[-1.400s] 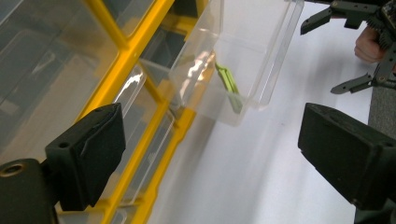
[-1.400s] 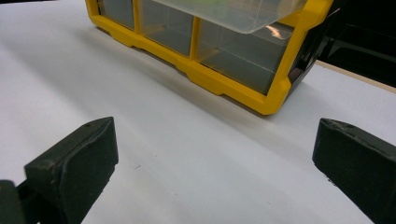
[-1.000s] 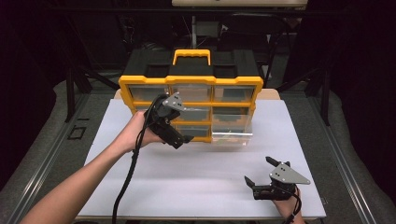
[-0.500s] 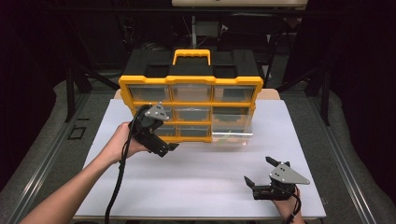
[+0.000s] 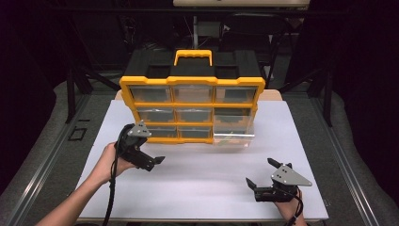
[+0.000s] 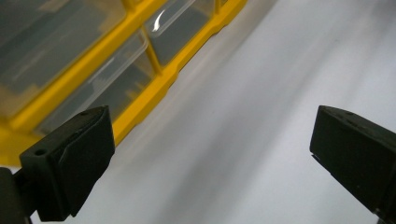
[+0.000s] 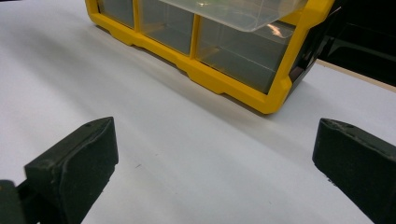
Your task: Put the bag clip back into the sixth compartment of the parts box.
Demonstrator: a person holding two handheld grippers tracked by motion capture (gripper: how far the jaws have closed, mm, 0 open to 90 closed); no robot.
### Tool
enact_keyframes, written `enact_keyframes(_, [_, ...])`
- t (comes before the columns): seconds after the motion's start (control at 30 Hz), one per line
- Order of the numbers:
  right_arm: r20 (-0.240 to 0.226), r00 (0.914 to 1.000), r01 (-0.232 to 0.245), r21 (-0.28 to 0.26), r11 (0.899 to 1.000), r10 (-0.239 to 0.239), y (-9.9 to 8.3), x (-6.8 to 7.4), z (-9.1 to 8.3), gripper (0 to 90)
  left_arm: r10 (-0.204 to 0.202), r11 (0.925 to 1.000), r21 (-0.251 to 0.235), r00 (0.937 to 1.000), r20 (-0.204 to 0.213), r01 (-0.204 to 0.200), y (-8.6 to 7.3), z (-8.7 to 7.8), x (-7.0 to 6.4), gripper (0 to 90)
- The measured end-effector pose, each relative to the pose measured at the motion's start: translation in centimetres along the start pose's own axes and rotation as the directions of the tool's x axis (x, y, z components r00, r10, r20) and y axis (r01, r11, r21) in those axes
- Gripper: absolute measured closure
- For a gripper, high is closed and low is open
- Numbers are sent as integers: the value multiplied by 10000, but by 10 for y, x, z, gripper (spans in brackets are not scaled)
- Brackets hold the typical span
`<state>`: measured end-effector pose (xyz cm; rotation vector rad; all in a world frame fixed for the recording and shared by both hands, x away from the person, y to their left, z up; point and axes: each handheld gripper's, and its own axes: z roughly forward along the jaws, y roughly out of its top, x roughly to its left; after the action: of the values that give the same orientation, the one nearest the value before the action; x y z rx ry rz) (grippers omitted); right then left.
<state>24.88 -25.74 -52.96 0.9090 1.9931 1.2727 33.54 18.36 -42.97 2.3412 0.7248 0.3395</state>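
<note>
one drawer [image 5: 234,135] pulled out; high view shows handle [image 5: 193,57].

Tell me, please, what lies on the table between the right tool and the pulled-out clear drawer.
Nothing: in the high view, bare white tabletop separates the right tool from the clear drawer.

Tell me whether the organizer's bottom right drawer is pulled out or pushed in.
Pulled out: the clear drawer juts forward past the yellow organizer frame, over the table.

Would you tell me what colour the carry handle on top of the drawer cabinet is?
Yellow-orange, like the cabinet's front frame; the handle shows best in the high view.
</note>
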Motion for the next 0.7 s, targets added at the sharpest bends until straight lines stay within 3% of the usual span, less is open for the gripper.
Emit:
enact_keyframes(0.13, [-8, 10000, 8, 21, 10000, -8, 0, 0, 0, 0, -543, 9985, -126, 9984, -150, 541, -27, 3, 4, 1])
enact_keyframes(0.4, [-13, 10000, 37, 50, 10000, -37, 0, 0, 1, 0, -970, 9946, -395, 9949, -288, 958, -58, 10, 7, 0])
enact_keyframes(0.7, [-21, 10000, 40, 63, 10000, -40, 0, 0, 1, 0, -1733, 9820, -853, 9833, -562, 1683, -95, 15, 10, 0])
